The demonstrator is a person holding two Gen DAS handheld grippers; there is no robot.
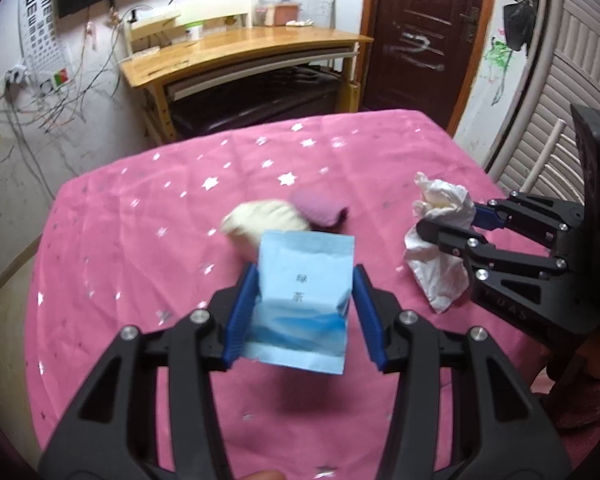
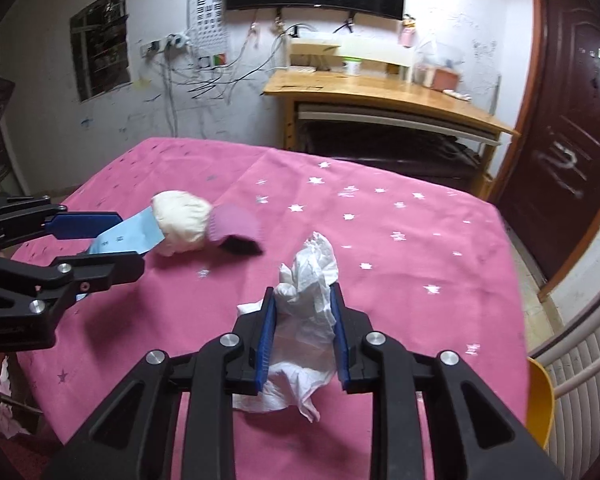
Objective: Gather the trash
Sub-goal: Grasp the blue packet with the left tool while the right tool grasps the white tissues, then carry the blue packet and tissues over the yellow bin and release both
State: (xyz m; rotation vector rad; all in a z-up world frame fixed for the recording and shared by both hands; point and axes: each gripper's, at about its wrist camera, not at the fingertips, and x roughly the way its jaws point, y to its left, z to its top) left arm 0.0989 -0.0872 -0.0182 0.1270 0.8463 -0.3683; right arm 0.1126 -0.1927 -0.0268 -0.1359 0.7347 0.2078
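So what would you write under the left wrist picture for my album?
Left tool grips a blue packet above the pink cloth; right tool pinches a tissue.

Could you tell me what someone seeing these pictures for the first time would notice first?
The star-dotted pink tablecloth fills both views. Over it, the left gripper clamps a light blue packet lifted off the cloth, while the right gripper squeezes a crumpled white tissue. Behind them, mid-table, lies a rolled cream and purple sock.
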